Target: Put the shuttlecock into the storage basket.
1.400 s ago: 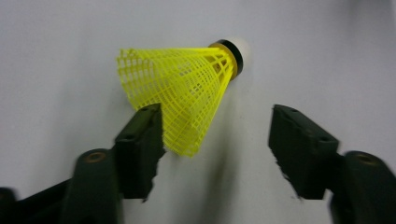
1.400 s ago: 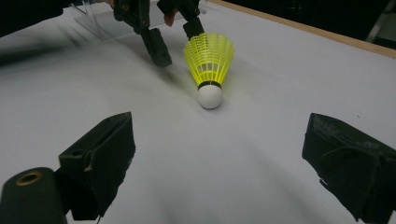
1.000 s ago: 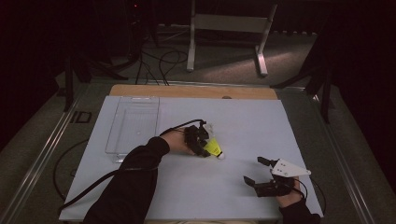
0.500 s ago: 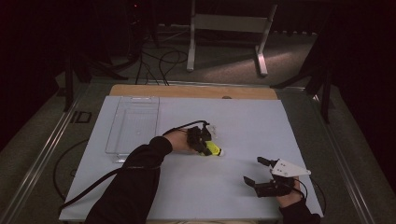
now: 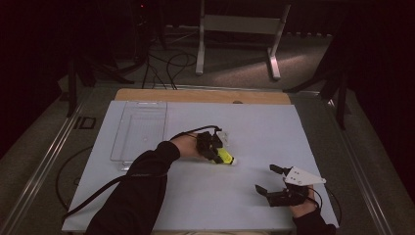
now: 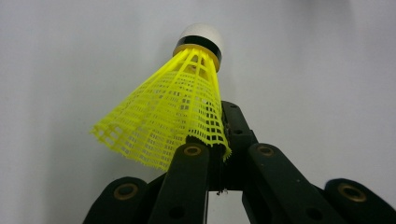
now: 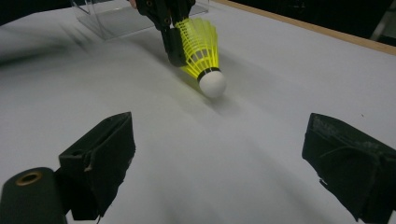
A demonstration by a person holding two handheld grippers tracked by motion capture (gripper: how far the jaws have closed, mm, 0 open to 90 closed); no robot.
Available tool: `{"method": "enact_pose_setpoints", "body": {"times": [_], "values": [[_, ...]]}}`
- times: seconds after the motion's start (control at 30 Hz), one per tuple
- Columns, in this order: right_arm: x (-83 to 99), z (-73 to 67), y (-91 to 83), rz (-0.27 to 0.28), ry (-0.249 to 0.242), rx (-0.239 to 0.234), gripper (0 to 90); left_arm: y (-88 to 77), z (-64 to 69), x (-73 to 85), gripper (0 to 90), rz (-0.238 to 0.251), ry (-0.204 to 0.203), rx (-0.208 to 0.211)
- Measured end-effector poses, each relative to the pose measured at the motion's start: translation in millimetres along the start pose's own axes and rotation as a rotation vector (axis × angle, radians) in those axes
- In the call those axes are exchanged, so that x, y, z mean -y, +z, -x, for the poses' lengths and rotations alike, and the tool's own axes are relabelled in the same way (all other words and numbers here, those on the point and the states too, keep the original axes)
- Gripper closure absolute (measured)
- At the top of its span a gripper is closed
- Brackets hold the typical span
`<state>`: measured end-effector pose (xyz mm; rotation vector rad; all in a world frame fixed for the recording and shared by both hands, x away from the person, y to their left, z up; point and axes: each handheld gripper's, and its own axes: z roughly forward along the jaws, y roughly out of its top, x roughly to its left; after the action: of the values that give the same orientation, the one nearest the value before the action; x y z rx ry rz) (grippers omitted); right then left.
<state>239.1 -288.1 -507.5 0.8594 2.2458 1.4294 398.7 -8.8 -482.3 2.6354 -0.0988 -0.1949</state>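
From the high view, the yellow plastic mesh shuttlecock (image 5: 225,156) with its white rounded cap is seen pinched in the left tool (image 5: 214,148) near the middle of the pale grey-white surface (image 5: 254,127), and compared with a second ago it has been drawn slightly toward the person and to the left, nearer the clear plastic rectangular tray (image 5: 139,132) that lies at the far left; the shift is small, so the carry toward the tray, if that is the aim, is judged to be barely begun. The right tool (image 5: 268,181) is held low at the near right edge, its jaws spread wide apart with nothing between them, and no change in its place can be made out. In the left gripper view, the skirt's rim is shown clamped between the closed black jaws, the shuttlecock (image 6: 173,102) tilted with its cap pointing away and upward in the picture. In the right gripper view, the shuttlecock (image 7: 201,51) is seen cap-down, the cap at or just above the surface (image 7: 261,140); contact cannot be told. The grip looks firm enough for a lift.
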Motion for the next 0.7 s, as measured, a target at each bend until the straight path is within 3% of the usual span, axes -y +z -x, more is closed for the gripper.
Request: {"method": "enact_pose_setpoints", "body": {"times": [0.13,0.33,0.7], "values": [[-0.1,0.0,-0.1,0.001,-0.005,0.004,9.4,-8.2,0.9,-1.3,90.0,-0.007,-0.027,0.019],[0.3,-0.5,1.0,-0.004,-0.011,0.003,9.4,-18.7,5.8,-2.9,90.0,-0.04,-0.026,0.053],[0.4,0.3,0.6,0.011,-0.023,0.021,11.1,-40.2,16.5,-9.9,90.0,-0.037,0.007,0.048]]}}
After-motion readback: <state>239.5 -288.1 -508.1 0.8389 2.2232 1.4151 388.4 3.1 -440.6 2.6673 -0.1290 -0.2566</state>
